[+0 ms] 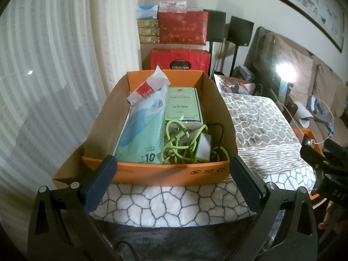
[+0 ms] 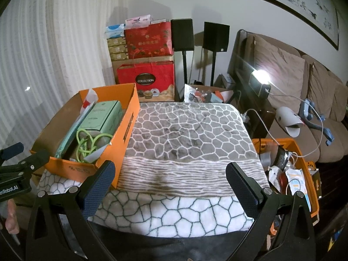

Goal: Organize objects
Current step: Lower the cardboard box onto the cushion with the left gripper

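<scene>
An orange cardboard box [image 1: 171, 170] stands on the patterned blanket [image 1: 261, 119]. In it lie a blue-green tissue pack [image 1: 141, 134], a green booklet box [image 1: 182, 105], a tangle of green cable [image 1: 180, 143] and a white charger [image 1: 204, 146]. My left gripper [image 1: 171, 178] is open and empty, just in front of the box's near wall. The box also shows at the left of the right wrist view [image 2: 124, 134]. My right gripper [image 2: 171, 184] is open and empty above the blanket [image 2: 187, 134].
A second orange box [image 2: 304, 165] of mixed items sits to the right of the blanket. Red gift bags [image 2: 148, 80], speakers on stands [image 2: 182, 34] and a sofa [image 2: 304, 91] stand behind. A curtain hangs at the left.
</scene>
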Tool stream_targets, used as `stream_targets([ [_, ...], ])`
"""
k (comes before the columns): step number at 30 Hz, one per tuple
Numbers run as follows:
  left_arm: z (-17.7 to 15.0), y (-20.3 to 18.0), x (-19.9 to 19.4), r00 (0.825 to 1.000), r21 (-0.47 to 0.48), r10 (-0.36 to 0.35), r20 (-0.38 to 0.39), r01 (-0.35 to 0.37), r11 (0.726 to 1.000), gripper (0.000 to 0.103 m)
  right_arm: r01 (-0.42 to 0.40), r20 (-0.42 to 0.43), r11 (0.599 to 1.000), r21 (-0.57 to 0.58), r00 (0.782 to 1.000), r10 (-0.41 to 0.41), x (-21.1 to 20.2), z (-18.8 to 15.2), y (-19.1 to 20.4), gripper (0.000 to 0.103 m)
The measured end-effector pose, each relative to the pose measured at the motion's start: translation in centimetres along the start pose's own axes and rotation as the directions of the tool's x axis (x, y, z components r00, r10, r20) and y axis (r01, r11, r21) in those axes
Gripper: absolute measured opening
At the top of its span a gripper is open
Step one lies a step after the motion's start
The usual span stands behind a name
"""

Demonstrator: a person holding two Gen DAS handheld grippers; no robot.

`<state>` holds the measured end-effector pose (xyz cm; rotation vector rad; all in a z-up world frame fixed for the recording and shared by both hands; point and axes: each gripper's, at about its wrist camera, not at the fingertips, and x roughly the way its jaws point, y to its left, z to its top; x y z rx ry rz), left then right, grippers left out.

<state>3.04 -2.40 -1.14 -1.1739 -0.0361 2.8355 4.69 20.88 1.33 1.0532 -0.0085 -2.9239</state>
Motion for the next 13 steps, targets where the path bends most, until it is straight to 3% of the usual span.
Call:
stream_targets([
  [13,0.09,-0.13,-0.28,0.999,0.026,0.031,0.014,-0.031,0.999,0.103,-0.003,-0.003,1.000,0.001,1.000,0.003,-0.07,-0.09,-0.06,0.102],
])
